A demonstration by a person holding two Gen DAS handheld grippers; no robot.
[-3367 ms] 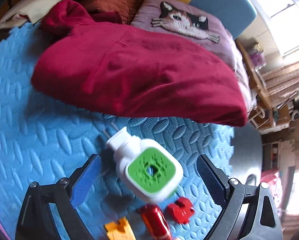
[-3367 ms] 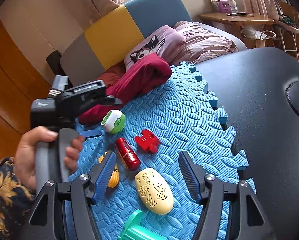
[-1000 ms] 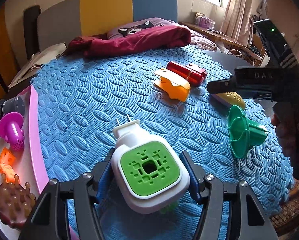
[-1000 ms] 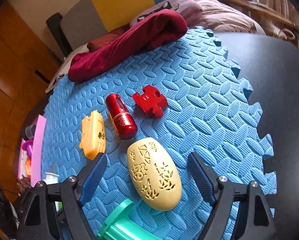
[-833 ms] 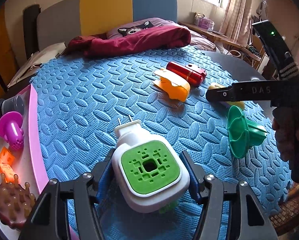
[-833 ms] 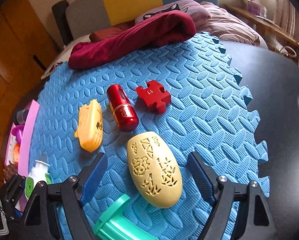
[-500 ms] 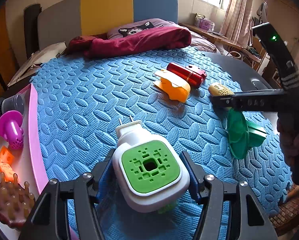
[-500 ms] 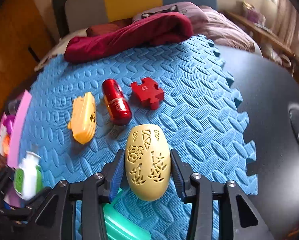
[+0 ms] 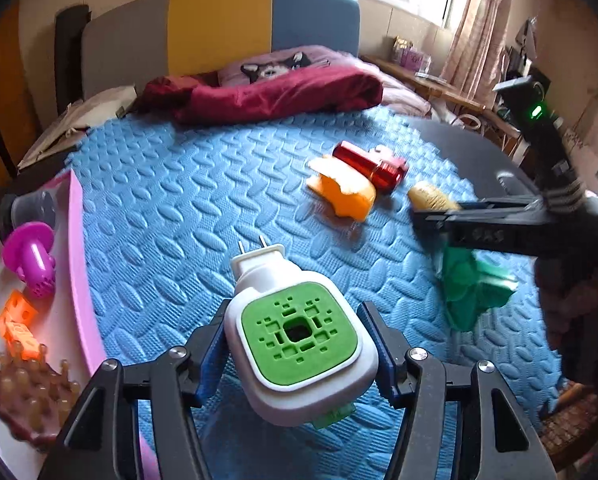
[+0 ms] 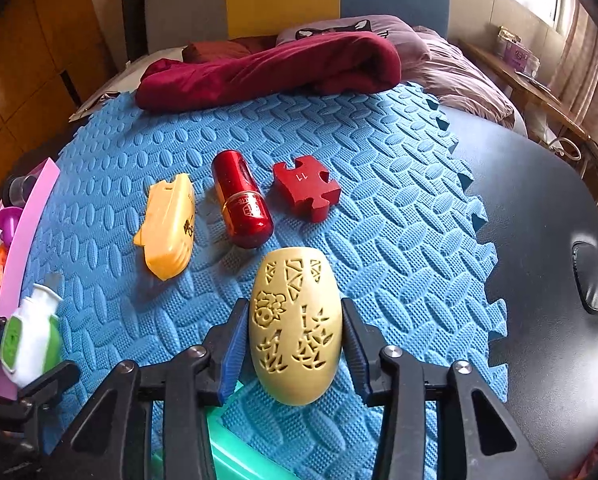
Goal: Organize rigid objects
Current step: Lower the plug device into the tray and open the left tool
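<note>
Sitting clamped between hand-held gripper point(image 10: 293, 344) pads: egg point(image 10: 295, 330)

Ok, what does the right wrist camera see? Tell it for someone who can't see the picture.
The right gripper has just closed its blue fingers on a cream carved egg above a blue foam mat. Beyond it on the mat lie a red cylinder, a red puzzle piece and an orange toy.

Under me lay a blue foam mat point(image 10: 379, 184), embossed and matt. The red cylinder point(image 10: 239, 200) shone like glossy metal. My egg point(image 10: 295, 328) looked matt, carved plastic; my plug point(image 9: 299, 336) smooth white plastic, green-faced.
</note>
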